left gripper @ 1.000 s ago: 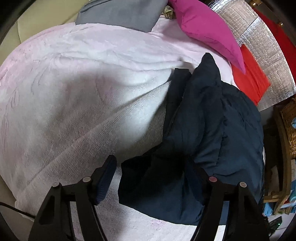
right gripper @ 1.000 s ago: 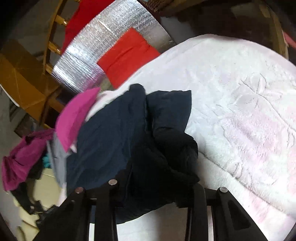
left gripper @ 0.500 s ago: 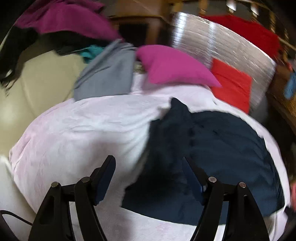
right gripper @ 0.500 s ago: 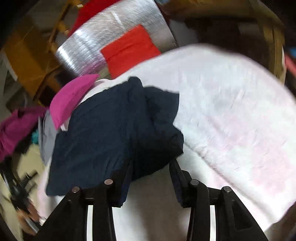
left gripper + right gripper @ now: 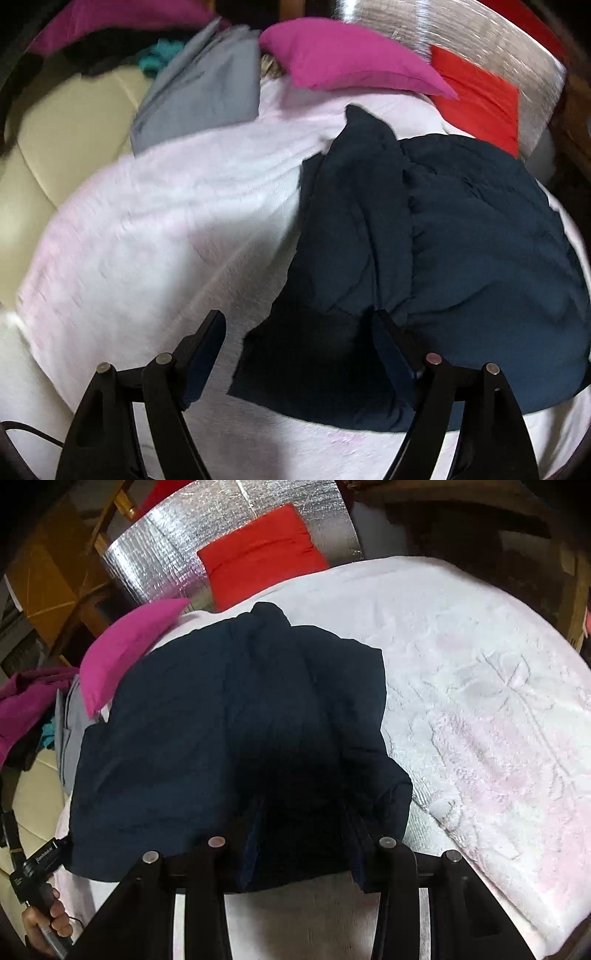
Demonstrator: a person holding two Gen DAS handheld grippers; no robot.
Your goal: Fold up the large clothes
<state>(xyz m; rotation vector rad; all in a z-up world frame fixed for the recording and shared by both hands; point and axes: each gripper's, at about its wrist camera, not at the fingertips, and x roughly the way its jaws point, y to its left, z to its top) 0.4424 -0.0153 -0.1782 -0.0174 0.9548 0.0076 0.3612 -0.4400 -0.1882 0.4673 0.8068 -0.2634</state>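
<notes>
A dark navy padded garment (image 5: pixel 443 240) lies roughly folded on a white-pink fleece blanket (image 5: pixel 147 240). My left gripper (image 5: pixel 299 332) hovers over the garment's near left corner. Its jaws are opening wide, the corner lies between them, and neither pad presses on it. In the right wrist view the same garment (image 5: pixel 221 720) fills the middle. My right gripper (image 5: pixel 306 845) stands half open over its near edge. The dark cloth lies between the fingers without a visible pinch.
A magenta pillow (image 5: pixel 343 59), a folded grey cloth (image 5: pixel 207 88) and a red cushion (image 5: pixel 476 103) on a silver foil mat (image 5: pixel 166 565) border the blanket's far side. More blanket (image 5: pixel 498 701) stretches right. A hand (image 5: pixel 40 919) grips a black handle at the lower left.
The right gripper let go of the bunched garment edge, drew back, then came forward over it again. The garment now lies flatter. The left gripper rolled, pulled back and widened.
</notes>
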